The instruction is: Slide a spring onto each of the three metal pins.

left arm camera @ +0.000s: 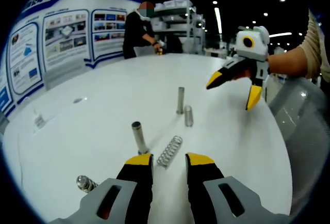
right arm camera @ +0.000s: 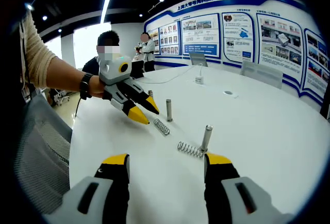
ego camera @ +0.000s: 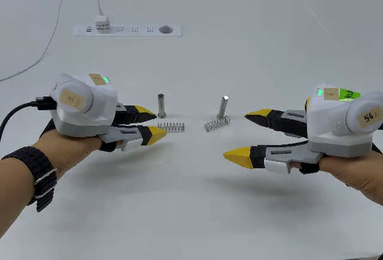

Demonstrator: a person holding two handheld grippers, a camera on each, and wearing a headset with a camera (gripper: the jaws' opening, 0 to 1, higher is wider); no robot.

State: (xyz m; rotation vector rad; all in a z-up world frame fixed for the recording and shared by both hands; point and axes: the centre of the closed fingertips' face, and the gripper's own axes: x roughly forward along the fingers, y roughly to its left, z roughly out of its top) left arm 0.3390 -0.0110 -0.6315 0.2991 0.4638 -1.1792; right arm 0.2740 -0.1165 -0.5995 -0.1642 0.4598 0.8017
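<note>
On the white table [ego camera: 191, 212], my left gripper [ego camera: 152, 123] sits at the left of the head view, carried in the left hand [ego camera: 66, 149]. Its yellow-tipped jaws are parted a little and grip nothing. Far behind it a power strip [ego camera: 127, 30] with a white plug [ego camera: 102, 21] lies flat on the table. Just past the gripper's tips the left pin [ego camera: 161, 105] stands upright. The left spring [ego camera: 172, 127] lies on its side by the lower tip, near the pin's foot but apart from it. In the left gripper view I see that spring just ahead of the gap between my jaws, loose, with the pin upright just beside it. A small ribbed metal piece [left arm camera: 85, 184] sits at the lower left of that view; I cannot tell whether it is a pin or a spring. Nearer the middle, the right spring [ego camera: 217, 123] lies on the table with one end at the foot of the right pin [ego camera: 223, 106], which leans slightly. Both of these pins are bare. In the right gripper view a third pin [right arm camera: 150, 94] stands just behind the left gripper, partly hidden by it. At the right, my right gripper [ego camera: 246, 135] is carried in the right hand [ego camera: 353, 173], jaws spread wide and empty. Its upper tip is near the right pin without touching it, and its lower tip is closer to the camera, clear of both springs.
</note>
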